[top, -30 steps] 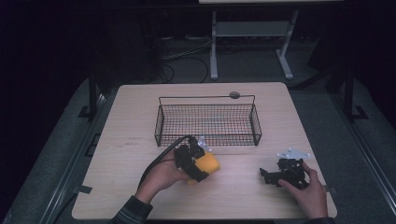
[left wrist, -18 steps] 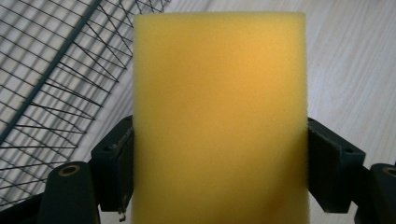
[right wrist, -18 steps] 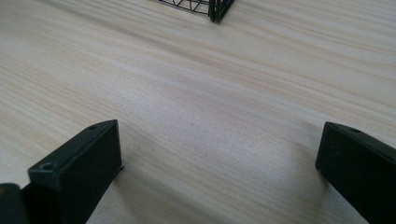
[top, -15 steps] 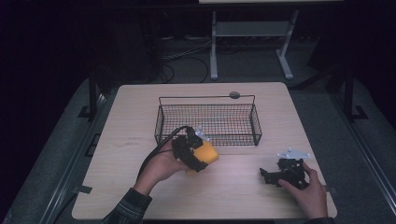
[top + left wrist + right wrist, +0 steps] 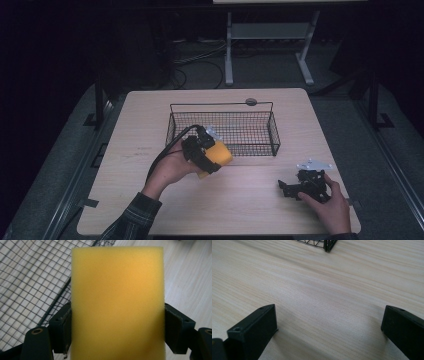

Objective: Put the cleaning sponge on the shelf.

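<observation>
Darkness swallows most of the room behind the pale wood-grain table [image 5: 150, 115]; only a light metal stand and some floor cables can be made out. On the table sits a black wire basket [image 5: 272, 131], a rectangular mesh of thin rods with open top.

In the left gripper view, a yellow sponge [image 5: 117, 305] blocks much of the scene; its lower end runs out of frame, and its surface is soft, finely pored foam with square corners. The left gripper [image 5: 207, 150] is clamped on it, black padded jaws pressing both long sides. From the high view the sponge hangs just at the basket's near front wall, lifted off the table; whether it touches the wire cannot be told.

Near the table's right front edge, the right gripper [image 5: 290, 187] rests low, its blocky black jaws spread wide apart over bare wood, holding nothing. A hand partly covers its body.
</observation>
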Tool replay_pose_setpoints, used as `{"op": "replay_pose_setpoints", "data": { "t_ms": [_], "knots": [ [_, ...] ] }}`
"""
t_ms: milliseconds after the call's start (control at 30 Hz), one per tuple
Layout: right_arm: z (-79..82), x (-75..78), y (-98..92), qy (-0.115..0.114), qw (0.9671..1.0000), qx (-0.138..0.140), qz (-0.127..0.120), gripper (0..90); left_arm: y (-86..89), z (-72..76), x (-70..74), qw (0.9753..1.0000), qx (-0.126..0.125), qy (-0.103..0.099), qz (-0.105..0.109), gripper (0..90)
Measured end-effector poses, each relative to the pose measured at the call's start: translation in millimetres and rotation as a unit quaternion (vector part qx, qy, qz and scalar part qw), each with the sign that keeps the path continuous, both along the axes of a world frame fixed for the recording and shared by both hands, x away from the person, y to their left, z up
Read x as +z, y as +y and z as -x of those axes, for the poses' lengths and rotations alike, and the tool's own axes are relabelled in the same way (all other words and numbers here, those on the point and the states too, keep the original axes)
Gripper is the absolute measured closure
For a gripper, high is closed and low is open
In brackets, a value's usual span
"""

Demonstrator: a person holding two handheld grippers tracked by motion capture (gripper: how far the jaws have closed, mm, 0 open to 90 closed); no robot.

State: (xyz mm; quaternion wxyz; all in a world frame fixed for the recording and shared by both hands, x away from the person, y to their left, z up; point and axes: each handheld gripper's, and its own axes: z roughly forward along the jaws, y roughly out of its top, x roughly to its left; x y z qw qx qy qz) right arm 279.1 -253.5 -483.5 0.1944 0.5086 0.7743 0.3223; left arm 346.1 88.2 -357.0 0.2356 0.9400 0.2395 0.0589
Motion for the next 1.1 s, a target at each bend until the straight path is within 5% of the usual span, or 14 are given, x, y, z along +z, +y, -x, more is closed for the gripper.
{"op": "replay_pose_setpoints", "data": {
  "t_ms": [1100],
  "knots": [
    [-0.1,-0.1,-0.1,0.0,1.0,0.0,0.0,0.0,29.4,-63.7,11.5,0.997,0.076,-0.018,0.001,22.8]
  ]
}}
